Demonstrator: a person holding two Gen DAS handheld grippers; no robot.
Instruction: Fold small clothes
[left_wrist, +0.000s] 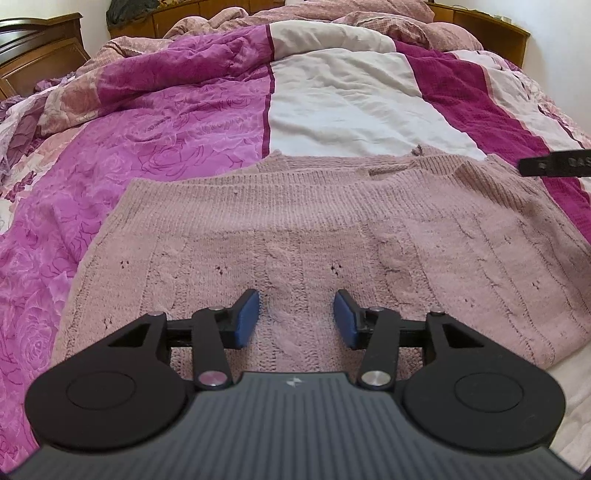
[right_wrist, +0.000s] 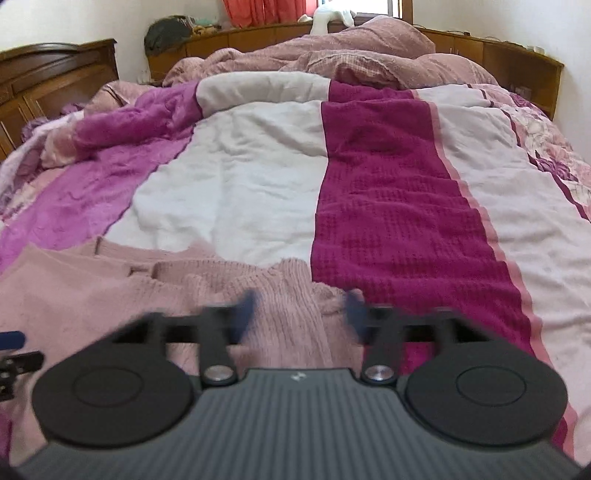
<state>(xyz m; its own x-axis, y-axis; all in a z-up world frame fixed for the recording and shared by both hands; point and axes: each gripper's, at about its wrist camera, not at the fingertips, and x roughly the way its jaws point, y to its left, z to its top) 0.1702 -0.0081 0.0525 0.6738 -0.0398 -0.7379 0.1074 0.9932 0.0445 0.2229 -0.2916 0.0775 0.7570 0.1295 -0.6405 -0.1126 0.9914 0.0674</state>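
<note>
A dusty-pink knitted sweater (left_wrist: 314, 229) lies spread flat on the bed quilt (left_wrist: 351, 103), its ribbed edge toward the far side. My left gripper (left_wrist: 297, 319) is open and empty, blue pads apart, just above the sweater's near middle. In the right wrist view the sweater (right_wrist: 110, 295) fills the lower left. My right gripper (right_wrist: 301, 314) is open and empty over the sweater's right edge, where the knit bunches against the magenta stripe; its fingers are motion-blurred. A part of the right gripper (left_wrist: 554, 164) shows at the right edge of the left wrist view.
The quilt (right_wrist: 388, 206) has purple, white and magenta stripes. Rumpled pink blankets (right_wrist: 351, 55) pile up at the far end before a wooden headboard (right_wrist: 498, 55). A wooden cabinet (right_wrist: 55, 74) stands at the far left.
</note>
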